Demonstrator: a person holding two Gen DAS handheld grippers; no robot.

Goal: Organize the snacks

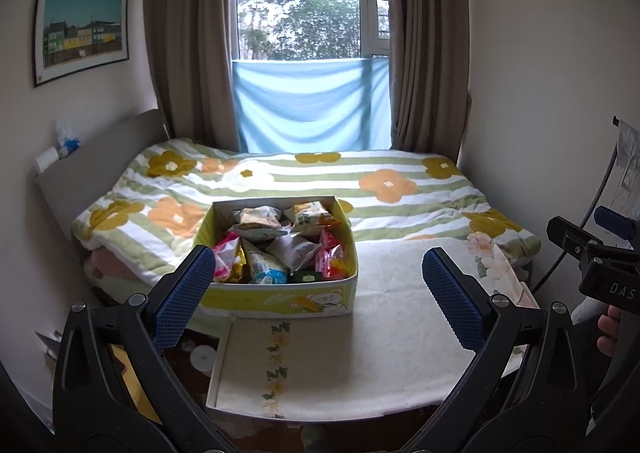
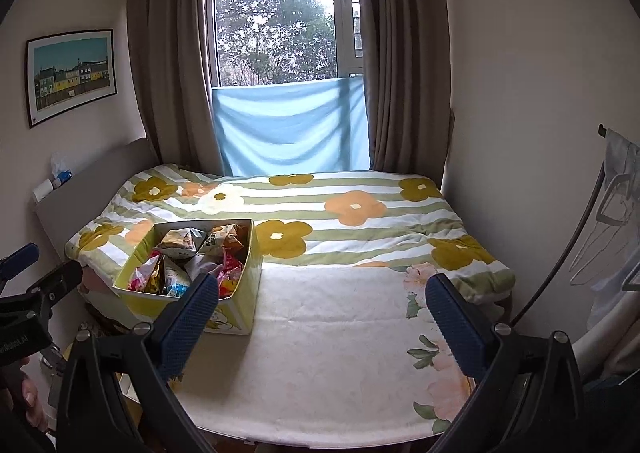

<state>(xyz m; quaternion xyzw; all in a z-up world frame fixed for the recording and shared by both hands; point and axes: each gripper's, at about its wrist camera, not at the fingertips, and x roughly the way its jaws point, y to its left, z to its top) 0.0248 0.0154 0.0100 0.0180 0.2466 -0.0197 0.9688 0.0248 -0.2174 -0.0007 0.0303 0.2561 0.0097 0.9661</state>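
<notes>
A yellow-green cardboard box (image 1: 280, 299) full of several snack packets (image 1: 280, 249) stands on the white bed sheet (image 1: 392, 293); it also shows in the right wrist view (image 2: 236, 313). A flat empty box lid (image 1: 280, 365) lies in front of it. My left gripper (image 1: 320, 297) is open and empty, above the lid, just short of the box. My right gripper (image 2: 324, 321) is open and empty over the bare sheet (image 2: 332, 353), to the right of the box. The right gripper also shows at the edge of the left wrist view (image 1: 592, 249).
A folded flower-patterned quilt (image 1: 320, 181) covers the far half of the bed. A headboard (image 1: 100, 157) runs along the left, a curtained window (image 1: 312, 53) behind. A clothes rack (image 2: 616, 213) stands at the right wall.
</notes>
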